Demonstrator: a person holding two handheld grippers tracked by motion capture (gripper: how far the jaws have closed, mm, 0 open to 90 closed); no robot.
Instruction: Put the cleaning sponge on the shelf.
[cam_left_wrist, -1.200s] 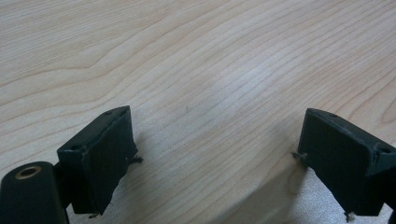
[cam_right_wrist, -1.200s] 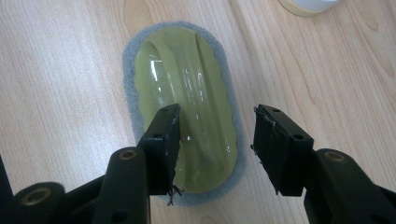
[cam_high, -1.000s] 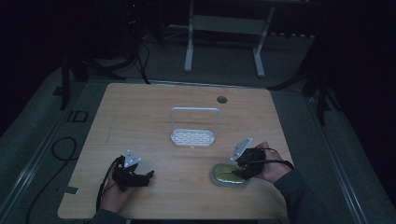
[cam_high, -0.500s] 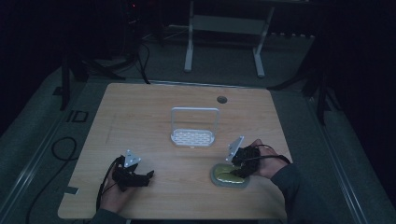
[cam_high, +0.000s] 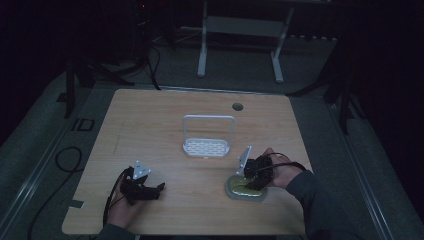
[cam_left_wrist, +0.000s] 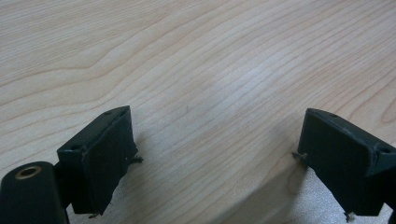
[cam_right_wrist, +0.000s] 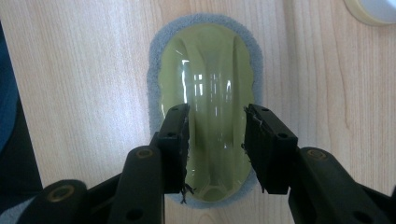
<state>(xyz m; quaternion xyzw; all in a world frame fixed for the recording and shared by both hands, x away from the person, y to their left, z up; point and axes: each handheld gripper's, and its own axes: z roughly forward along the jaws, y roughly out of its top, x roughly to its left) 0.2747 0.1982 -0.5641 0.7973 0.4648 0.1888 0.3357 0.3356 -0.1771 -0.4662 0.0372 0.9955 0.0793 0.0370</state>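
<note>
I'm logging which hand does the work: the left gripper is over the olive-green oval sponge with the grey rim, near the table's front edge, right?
Not quite. The right gripper is over the olive-green oval sponge with the grey rim, as the high view shows.

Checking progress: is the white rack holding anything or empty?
Empty: the white rack stands upright with nothing in it; the scrubber lies flat on the table under the right gripper.

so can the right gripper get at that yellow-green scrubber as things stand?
Probably yes. The right gripper hangs directly over the scrubber, its jaws having just been closing around the raised glossy handle, nothing between. Whether the pads touch it yet is unclear.
</note>
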